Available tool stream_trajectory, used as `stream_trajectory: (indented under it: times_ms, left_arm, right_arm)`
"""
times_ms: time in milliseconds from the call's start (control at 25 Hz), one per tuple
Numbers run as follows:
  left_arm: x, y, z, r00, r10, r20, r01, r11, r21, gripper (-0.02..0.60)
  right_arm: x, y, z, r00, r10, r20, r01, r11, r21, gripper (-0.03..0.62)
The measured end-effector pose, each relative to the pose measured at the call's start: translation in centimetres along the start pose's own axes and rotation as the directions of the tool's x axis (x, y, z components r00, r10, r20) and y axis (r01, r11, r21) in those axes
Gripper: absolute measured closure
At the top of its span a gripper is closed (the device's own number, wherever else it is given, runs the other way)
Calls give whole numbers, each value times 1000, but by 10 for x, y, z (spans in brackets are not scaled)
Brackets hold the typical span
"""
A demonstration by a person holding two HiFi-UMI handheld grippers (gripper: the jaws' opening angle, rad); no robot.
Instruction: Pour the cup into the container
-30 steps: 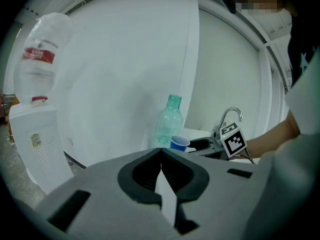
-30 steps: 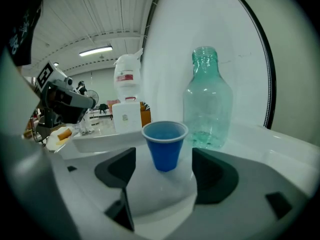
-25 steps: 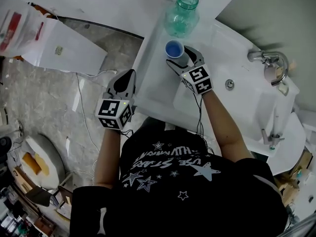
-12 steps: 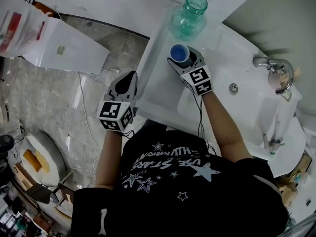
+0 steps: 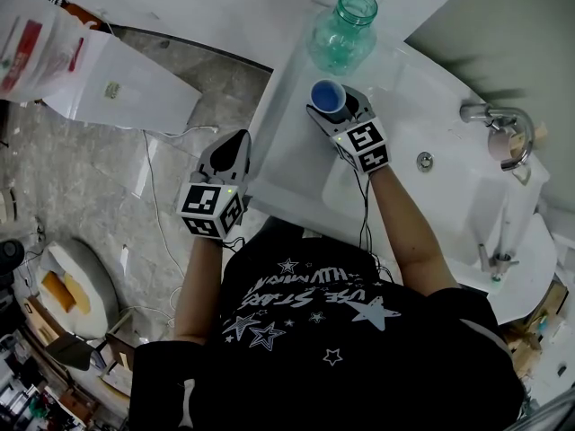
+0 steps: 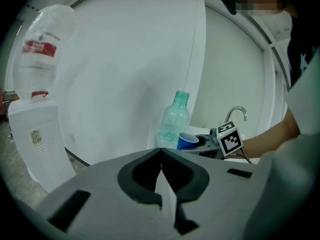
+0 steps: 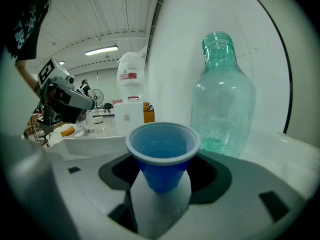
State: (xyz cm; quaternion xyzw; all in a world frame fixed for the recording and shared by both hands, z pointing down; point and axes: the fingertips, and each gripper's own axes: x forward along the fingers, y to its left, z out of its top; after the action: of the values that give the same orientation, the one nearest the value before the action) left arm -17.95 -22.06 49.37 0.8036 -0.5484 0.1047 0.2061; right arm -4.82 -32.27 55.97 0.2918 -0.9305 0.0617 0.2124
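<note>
A blue plastic cup [image 5: 329, 95] stands upright on the white counter [image 5: 292, 164], just in front of an open-mouthed green glass bottle [image 5: 343, 30]. My right gripper [image 5: 346, 110] has the cup [image 7: 162, 154] between its jaws, which are closing, and the pads touch its lower sides. Right behind the cup, the bottle [image 7: 222, 99] holds a little liquid at its bottom. My left gripper [image 5: 232, 144] hangs off the counter's left edge over the floor, shut and empty. From the left gripper view, cup [image 6: 187, 140] and bottle [image 6: 175, 119] show far ahead.
A sink basin with a chrome faucet [image 5: 499, 119] lies right of the cup. A white water dispenser [image 5: 108, 79] with an upturned bottle stands on the floor at left. Cables run across the floor tiles near the counter.
The right gripper's jaws have narrowed around the blue cup. Cup, bottle and left gripper stay where they were; the head view shifted slightly.
</note>
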Motion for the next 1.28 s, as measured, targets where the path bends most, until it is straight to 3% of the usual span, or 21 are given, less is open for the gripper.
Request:
stream_trajectory:
  times_ms: [360, 640, 920, 1280]
  left_arm:
    - [-7, -11, 8, 1000, -14, 7, 14, 1000, 6, 571]
    - [-7, -21, 33, 997, -30, 66, 28, 999, 37, 571]
    - [0, -36, 64, 992, -64, 105, 55, 995, 81, 571]
    - [17, -51, 106, 981, -127, 147, 109, 986, 125, 571]
  right_arm:
    - [-26, 5, 27, 1000, 13, 13, -13, 1000, -6, 310]
    - [-61, 3, 55, 999, 30, 15, -29, 1000, -7, 312]
    - [-101, -10, 92, 998, 28, 51, -30, 999, 29, 312]
    - [-140, -49, 130, 999, -20, 32, 20, 1000, -9, 313]
